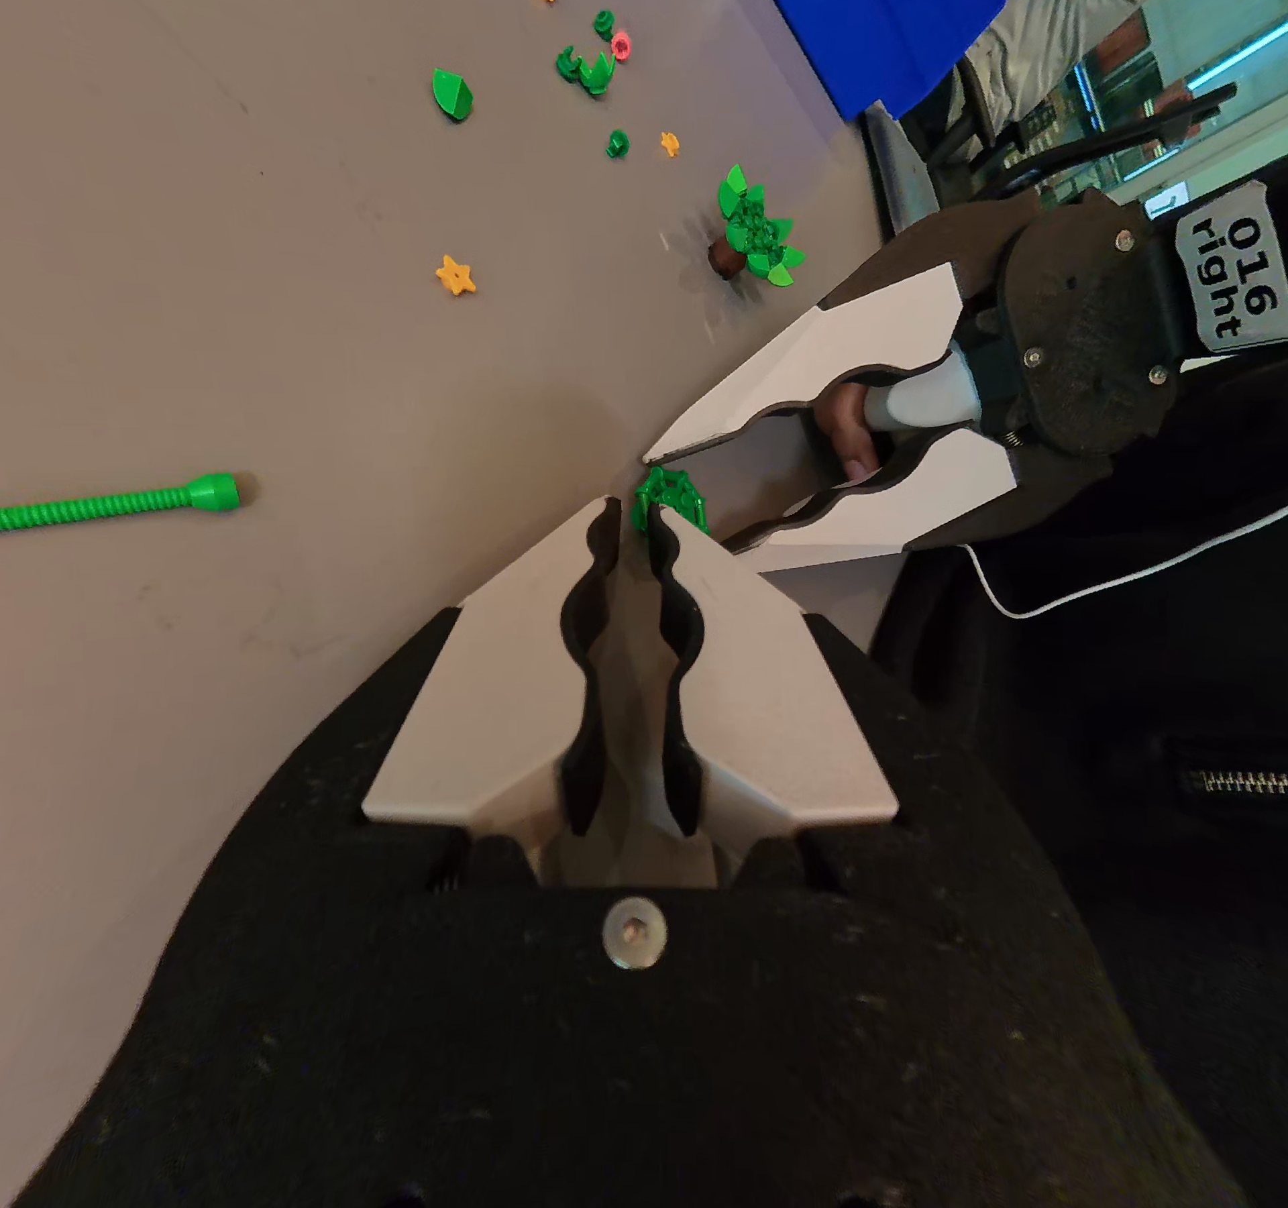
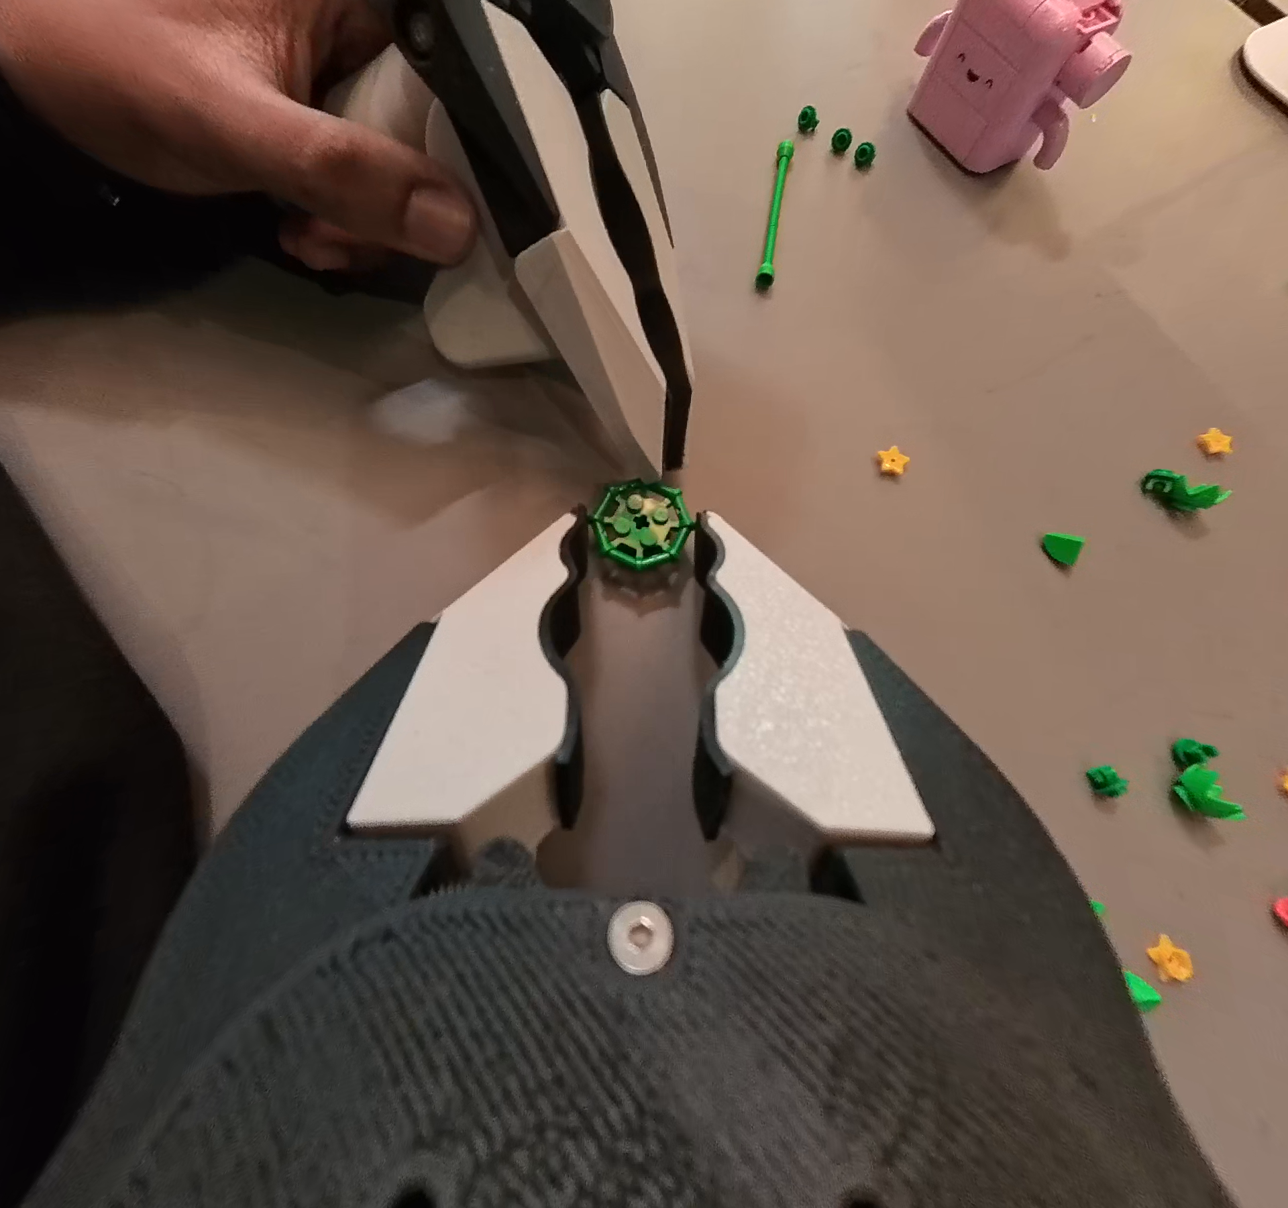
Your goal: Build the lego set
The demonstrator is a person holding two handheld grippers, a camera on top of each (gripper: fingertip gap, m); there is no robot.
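Left tongs (image 1: 638, 512): left wrist view – the two white fingers are drawn narrow, tips pinching one edge of the green wheel-shaped piece (image 1: 669, 502), which stands on edge just past them.
Right tongs, seen from the left (image 1: 686, 502): they come in from the right, fingers spread, one tip above the piece and one below it – not yet pressed on it, as far as this angle tells.
Loose parts: green ribbed rod (image 1: 118, 500) lies well apart to the left on the surface (image 1: 279, 338); leafy sub-assembly (image 1: 756, 234) and yellow stars farther ahead.
Right tongs (image 2: 638, 523): right wrist view – fingers parted to about the piece's width, the green wheel-shaped piece (image 2: 638, 523) squarely between the tips, face-on.
Key relation: the piece's flat face looks back at the right tongs; the left tongs (image 2: 669, 464) grip its far rim from above.
Only here: the spoked face and pale centre, plus a pink figure (image 2: 1010, 59).
Only in the left view: the piece's thin edge.
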